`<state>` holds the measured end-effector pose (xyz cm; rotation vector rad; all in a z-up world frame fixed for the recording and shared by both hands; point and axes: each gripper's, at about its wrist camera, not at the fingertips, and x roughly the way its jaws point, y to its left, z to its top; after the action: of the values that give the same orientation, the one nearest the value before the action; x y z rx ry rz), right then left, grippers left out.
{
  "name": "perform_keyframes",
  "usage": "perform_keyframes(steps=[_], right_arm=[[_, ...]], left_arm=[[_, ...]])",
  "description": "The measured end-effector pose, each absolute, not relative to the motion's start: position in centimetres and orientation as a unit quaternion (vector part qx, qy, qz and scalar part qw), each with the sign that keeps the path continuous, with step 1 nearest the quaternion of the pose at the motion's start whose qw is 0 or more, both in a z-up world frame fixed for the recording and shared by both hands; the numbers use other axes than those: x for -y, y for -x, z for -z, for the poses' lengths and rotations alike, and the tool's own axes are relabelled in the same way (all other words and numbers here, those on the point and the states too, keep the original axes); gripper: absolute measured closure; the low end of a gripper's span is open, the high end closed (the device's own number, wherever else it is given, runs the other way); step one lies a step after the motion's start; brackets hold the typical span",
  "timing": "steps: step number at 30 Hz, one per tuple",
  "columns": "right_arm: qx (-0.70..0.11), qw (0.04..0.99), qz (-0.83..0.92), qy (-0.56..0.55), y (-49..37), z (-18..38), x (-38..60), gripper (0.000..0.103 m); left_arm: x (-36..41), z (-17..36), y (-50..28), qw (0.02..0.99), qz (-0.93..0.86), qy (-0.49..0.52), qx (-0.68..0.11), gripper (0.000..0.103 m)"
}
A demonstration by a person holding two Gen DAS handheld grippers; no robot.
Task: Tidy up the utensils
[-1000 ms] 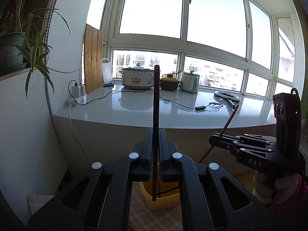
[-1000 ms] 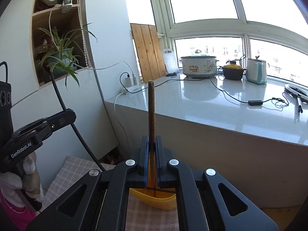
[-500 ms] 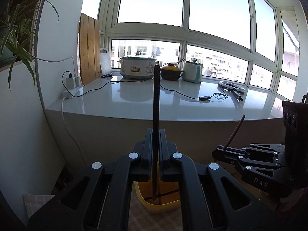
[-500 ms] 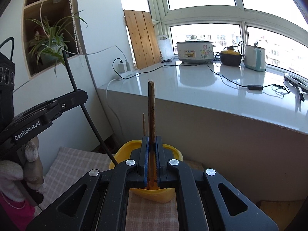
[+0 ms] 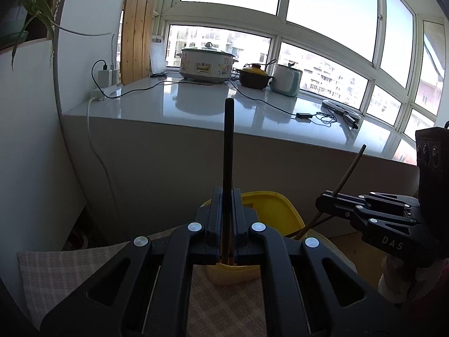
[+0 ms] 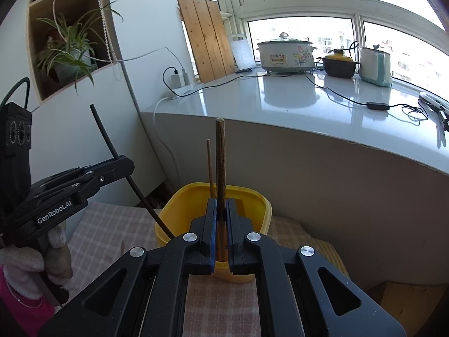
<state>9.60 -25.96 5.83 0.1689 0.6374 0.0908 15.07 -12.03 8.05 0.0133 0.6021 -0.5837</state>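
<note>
My left gripper [image 5: 226,216] is shut on a black chopstick [image 5: 228,146] that stands upright, its lower end down inside the yellow container [image 5: 277,205]. My right gripper [image 6: 221,219] is shut on a thicker brown chopstick [image 6: 220,163], also upright over the yellow container [image 6: 252,196]. A thin wooden stick [image 6: 209,165] stands in the container just left of it. In the left wrist view the right gripper [image 5: 327,203] holds its brown chopstick [image 5: 349,172] slanted into the container's right side. In the right wrist view the left gripper [image 6: 123,165] holds the black chopstick [image 6: 105,134] at the container's left rim.
The container sits on a checked cloth [image 6: 106,224] just below a white counter [image 6: 280,104]. On the counter stand a cooker [image 6: 284,54], a clay pot [image 6: 338,66], a kettle [image 6: 374,66] and cables. A plant [image 6: 66,47] sits in a wall niche at the left.
Both grippers have sunk toward the yellow container with their chopsticks still held. The container now shows larger under both, and the stick ends reach into it.
</note>
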Motion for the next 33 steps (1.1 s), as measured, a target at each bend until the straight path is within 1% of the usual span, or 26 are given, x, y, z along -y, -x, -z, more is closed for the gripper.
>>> perform_keyframes(steps=[5, 6, 7, 9, 11, 12, 13, 20, 22, 23, 24, 25, 27, 28, 29, 31, 33], right_arm=[[-0.32, 0.943, -0.045, -0.08, -9.3, -5.4, 25.7, 0.098], [-0.322, 0.942, -0.045, -0.079, -9.2, -5.3, 25.6, 0.098], [-0.324, 0.942, -0.045, -0.08, -9.2, -5.2, 25.6, 0.098], [-0.326, 0.941, -0.044, -0.077, -9.0, -5.0, 25.4, 0.097], [-0.322, 0.943, -0.039, -0.072, -8.6, -4.9, 25.2, 0.086], [-0.319, 0.944, -0.037, -0.07, -8.4, -4.9, 25.1, 0.078], [-0.316, 0.946, -0.036, -0.068, -8.2, -4.9, 25.1, 0.075], [-0.304, 0.95, -0.034, -0.06, -7.2, -5.1, 24.1, 0.073], [-0.3, 0.952, -0.034, -0.058, -6.9, -5.2, 23.8, 0.067], [-0.297, 0.952, -0.035, -0.056, -6.7, -5.2, 23.6, 0.065], [-0.295, 0.953, -0.035, -0.053, -6.5, -5.2, 23.4, 0.063], [-0.293, 0.954, -0.035, -0.049, -6.3, -5.1, 23.1, 0.062], [-0.29, 0.955, -0.035, -0.04, -5.9, -5.0, 22.5, 0.061], [-0.29, 0.956, -0.036, -0.036, -5.8, -4.8, 22.2, 0.058], [-0.289, 0.956, -0.038, -0.033, -5.6, -4.7, 21.9, 0.055], [-0.288, 0.956, -0.043, -0.03, -5.2, -4.3, 21.3, 0.044], [-0.286, 0.957, -0.044, -0.025, -4.7, -3.9, 20.6, 0.04]], left_arm=[[11.5, -7.1, -14.4, 0.909, 0.285, 0.005, -0.304, 0.1], [11.3, -7.0, -14.2, 0.908, 0.287, 0.007, -0.306, 0.096], [11.2, -6.8, -13.9, 0.907, 0.289, 0.009, -0.307, 0.084], [10.8, -6.6, -13.3, 0.906, 0.292, 0.015, -0.306, 0.074], [10.3, -6.4, -12.7, 0.905, 0.295, 0.022, -0.306, 0.074], [10.0, -6.3, -12.4, 0.905, 0.295, 0.025, -0.305, 0.074], [9.7, -6.3, -12.0, 0.906, 0.293, 0.027, -0.304, 0.074], [7.5, -5.5, -9.6, 0.91, 0.284, 0.032, -0.301, 0.074], [6.9, -5.0, -9.0, 0.911, 0.277, 0.03, -0.304, 0.074], [6.5, -4.6, -8.7, 0.911, 0.275, 0.03, -0.307, 0.073], [6.2, -4.3, -8.6, 0.91, 0.273, 0.031, -0.311, 0.07], [5.9, -3.9, -8.4, 0.91, 0.27, 0.03, -0.315, 0.068], [5.3, -3.1, -8.2, 0.911, 0.258, 0.026, -0.32, 0.066], [4.9, -2.5, -8.1, 0.912, 0.25, 0.023, -0.324, 0.06], [4.6, -2.0, -8.0, 0.913, 0.244, 0.023, -0.328, 0.058], [3.8, -0.8, -7.9, 0.91, 0.236, 0.023, -0.341, 0.057], [3.0, 0.4, -7.8, 0.907, 0.225, 0.025, -0.355, 0.057]])
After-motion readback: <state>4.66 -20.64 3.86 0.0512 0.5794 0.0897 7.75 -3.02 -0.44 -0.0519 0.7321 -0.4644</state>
